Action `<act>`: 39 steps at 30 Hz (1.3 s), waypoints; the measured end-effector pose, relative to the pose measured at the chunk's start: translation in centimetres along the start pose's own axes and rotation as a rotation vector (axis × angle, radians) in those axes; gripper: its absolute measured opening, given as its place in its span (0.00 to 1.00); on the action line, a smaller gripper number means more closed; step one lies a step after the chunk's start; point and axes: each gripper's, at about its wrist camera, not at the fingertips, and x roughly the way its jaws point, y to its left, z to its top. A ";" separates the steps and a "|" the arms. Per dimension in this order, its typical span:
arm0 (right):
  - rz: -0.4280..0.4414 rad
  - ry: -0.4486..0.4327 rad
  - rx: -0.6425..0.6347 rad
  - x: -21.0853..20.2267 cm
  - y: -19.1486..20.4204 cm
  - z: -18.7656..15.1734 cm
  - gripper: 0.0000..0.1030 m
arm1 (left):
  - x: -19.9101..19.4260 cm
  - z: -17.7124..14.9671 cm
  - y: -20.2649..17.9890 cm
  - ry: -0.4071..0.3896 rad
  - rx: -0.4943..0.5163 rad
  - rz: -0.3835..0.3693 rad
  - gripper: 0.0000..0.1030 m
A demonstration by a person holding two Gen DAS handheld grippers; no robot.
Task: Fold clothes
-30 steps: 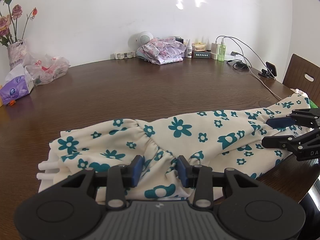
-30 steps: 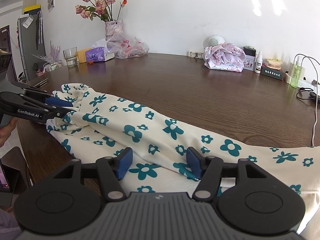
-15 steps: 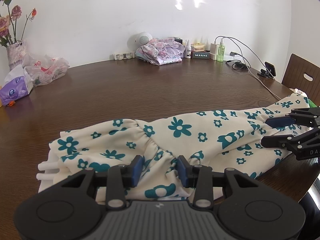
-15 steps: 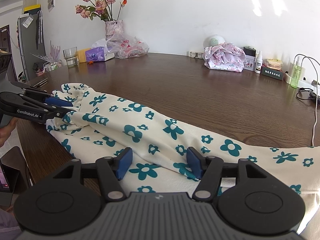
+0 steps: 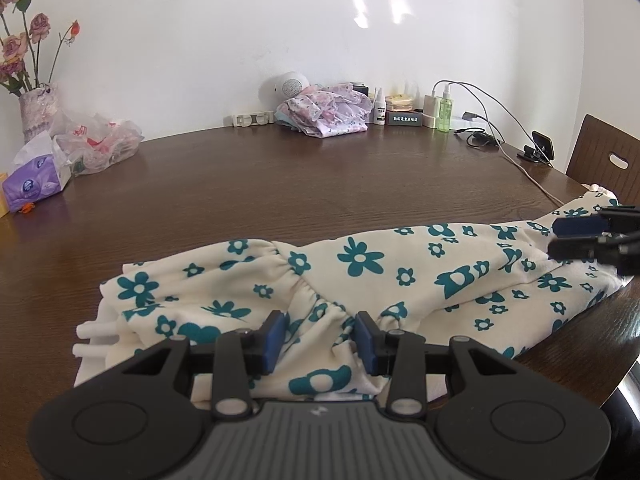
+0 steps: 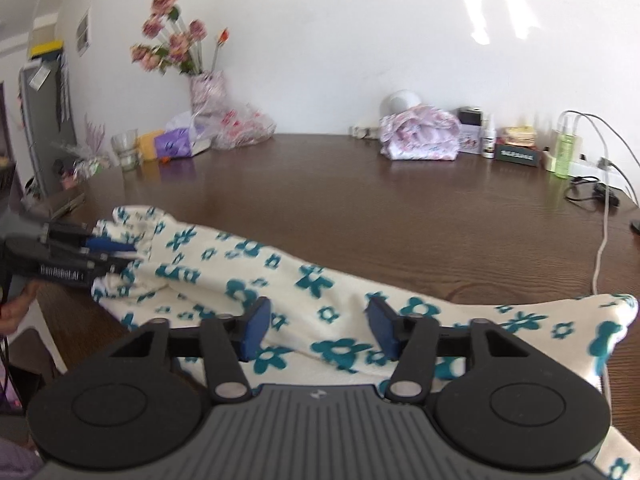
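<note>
While the cream garment with teal flowers (image 5: 360,272) lies stretched along the near edge of the brown table (image 5: 320,184), its long axis runs crosswise to both my grippers, from one hand to the other. My left gripper (image 5: 320,340) sits over the gathered waistband end, its blue pads part-way apart with bunched fabric between them; they look to be pinching that bunch, though I cannot be sure how firmly. My right gripper (image 6: 316,326) is at the other stretch of the cloth, toward the leg end, and its jaws are closing with a ridge of fabric between them; the pads do not yet seem to press on it. In the left wrist view the right gripper's fingertips show at the far right, over the garment's end.

As I judge it, the coming move turns on this: each hand takes one end of the same long strip, so a fold would bring one end over along that axis, and neither hand is nearer the middle.

In the right wrist view the left gripper's side carries white lettering that reads roughly "GenRobot.AI", blurred. Beyond, against the wall, sit a folded pink floral cloth (image 5: 324,114), a green spray bottle (image 5: 443,110), a small dark box with unreadable white characters (image 5: 406,119), and a purple tissue pack (image 5: 34,184) by a flower vase (image 5: 34,114).
</note>
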 end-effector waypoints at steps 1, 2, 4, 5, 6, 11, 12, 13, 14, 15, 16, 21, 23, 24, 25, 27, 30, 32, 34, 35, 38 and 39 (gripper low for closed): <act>-0.017 0.019 0.004 0.3 -0.2 -0.2 0.33 | 0.0 0.0 0.0 -0.002 -0.001 -0.002 0.36; -0.034 0.038 0.009 0.6 -0.5 -0.3 0.29 | 0.0 0.0 0.1 -0.004 -0.003 -0.003 0.36; -0.063 0.067 0.019 1.0 -1.0 -0.7 0.19 | 0.0 -0.1 0.1 -0.008 -0.001 -0.003 0.36; -0.072 0.067 0.026 0.9 -1.2 -0.9 0.17 | 0.0 -0.2 0.0 -0.012 -0.001 -0.003 0.36; -0.080 0.066 0.033 0.8 -1.4 -1.0 0.17 | 0.0 -0.2 0.1 -0.016 -0.001 -0.003 0.37; -0.119 0.066 0.028 0.4 -1.0 -0.7 0.18 | -0.1 -0.6 0.2 -0.033 -0.001 -0.011 0.37; -0.109 0.061 0.034 0.3 -0.8 -0.5 0.18 | -0.1 -0.6 0.2 -0.035 0.000 -0.014 0.37; -0.097 0.056 0.036 0.4 -0.7 -0.3 0.19 | -0.1 -0.6 0.3 -0.037 -0.001 -0.017 0.37; -0.090 0.055 0.033 0.5 -0.5 -0.2 0.19 | -0.1 -0.7 0.4 -0.038 -0.002 -0.020 0.37; -0.090 0.059 0.026 0.8 -0.2 -0.1 0.19 | -0.1 -0.7 0.4 -0.039 -0.002 -0.023 0.37; -0.090 0.062 0.018 1.1 0.0 -0.1 0.19 | -0.1 -0.6 0.5 -0.039 -0.002 -0.027 0.37; -0.091 0.088 0.020 1.7 0.1 -0.4 0.24 | -0.7 -0.4 0.9 -0.044 -0.054 -0.040 0.37; -0.091 0.066 0.025 0.7 -0.1 -0.2 0.31 | -1.5 0.1 1.1 -0.063 -0.101 -0.060 0.37; -0.093 0.051 0.028 0.1 -0.2 -0.1 0.37 | -2.0 0.6 0.9 -0.082 -0.119 -0.070 0.37; -0.098 0.039 0.032 -0.4 -0.4 0.0 0.39 | -2.5 1.3 0.2 -0.103 -0.100 -0.075 0.37; -0.118 0.017 0.045 -1.4 -1.0 0.2 0.38 | -3.4 2.7 -1.5 -0.145 -0.048 -0.084 0.37; -0.147 -0.013 0.070 -2.8 -1.9 0.5 0.38 | -2.3 4.6 -5.0 -0.154 0.006 -0.110 0.38; -0.176 -0.031 0.081 -3.8 -2.5 0.4 0.38 | -0.4 5.2 -7.0 -0.118 0.020 -0.106 0.45; -0.210 -0.047 0.088 -4.8 -3.0 0.4 0.38 | 1.6 5.6 -8.6 -0.058 0.049 -0.082 0.45; -0.232 -0.057 0.092 -5.4 -3.3 0.3 0.38 | 2.3 5.6 -9.1 -0.039 0.064 -0.074 0.45; -0.330 -0.097 0.131 -7.1 -4.8 -0.1 0.47 | 3.7 5.3 -9.9 -0.001 0.088 -0.069 0.45; -0.369 -0.117 0.154 -7.5 -5.5 -0.3 0.63 | 4.1 5.0 -9.9 0.007 0.086 -0.070 0.45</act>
